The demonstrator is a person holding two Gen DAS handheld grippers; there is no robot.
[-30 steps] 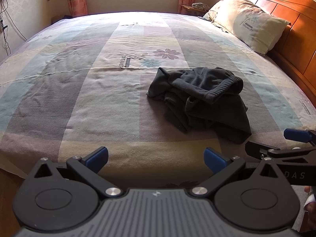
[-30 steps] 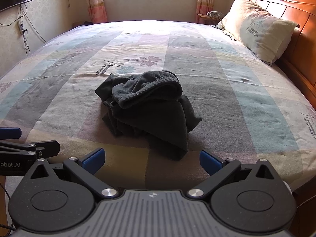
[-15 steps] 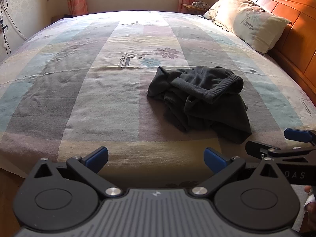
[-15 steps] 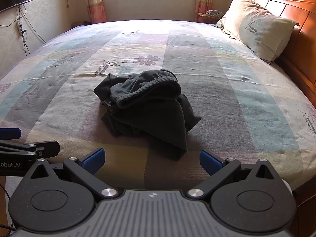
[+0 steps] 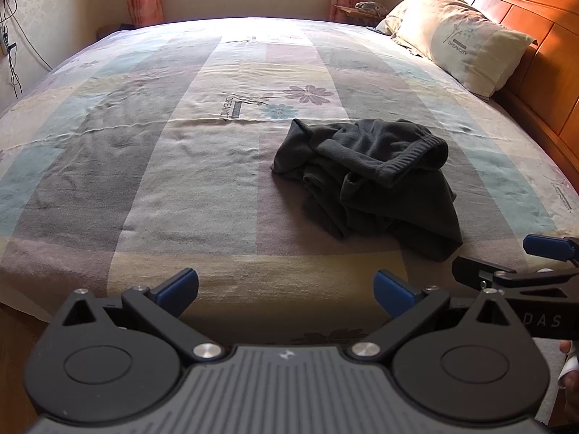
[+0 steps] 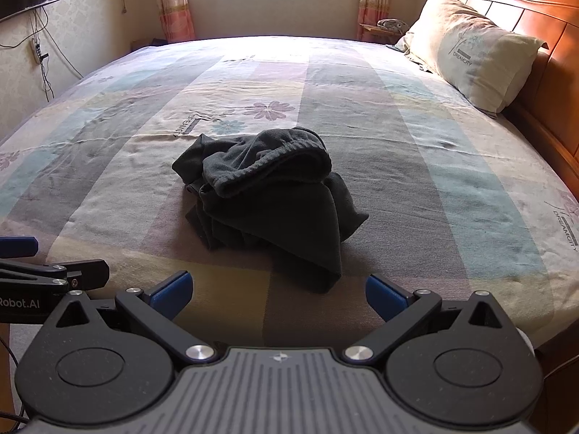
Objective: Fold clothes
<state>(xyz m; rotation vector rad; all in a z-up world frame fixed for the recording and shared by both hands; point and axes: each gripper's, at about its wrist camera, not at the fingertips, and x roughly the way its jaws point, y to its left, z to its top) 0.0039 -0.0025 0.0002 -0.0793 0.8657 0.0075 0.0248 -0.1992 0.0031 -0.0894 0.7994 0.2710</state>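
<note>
One dark grey garment (image 6: 267, 195) sits crumpled on the bedspread (image 6: 416, 152), ribbed waistband on top, folds bunched below. We hold the left gripper (image 5: 286, 289) and right gripper (image 6: 277, 291) spread wide, empty; the heap lies ahead of the right fingertips, ahead-right of the left ones.

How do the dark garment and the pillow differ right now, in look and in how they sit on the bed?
The dark garment is charcoal and crumpled in a heap, while the pillow is pale beige, printed and plump. The garment lies mid-bed near both open grippers, left gripper and right gripper; the pillow leans against the wooden headboard, far off. Both rest on the patterned bedspread, untouched.
</note>
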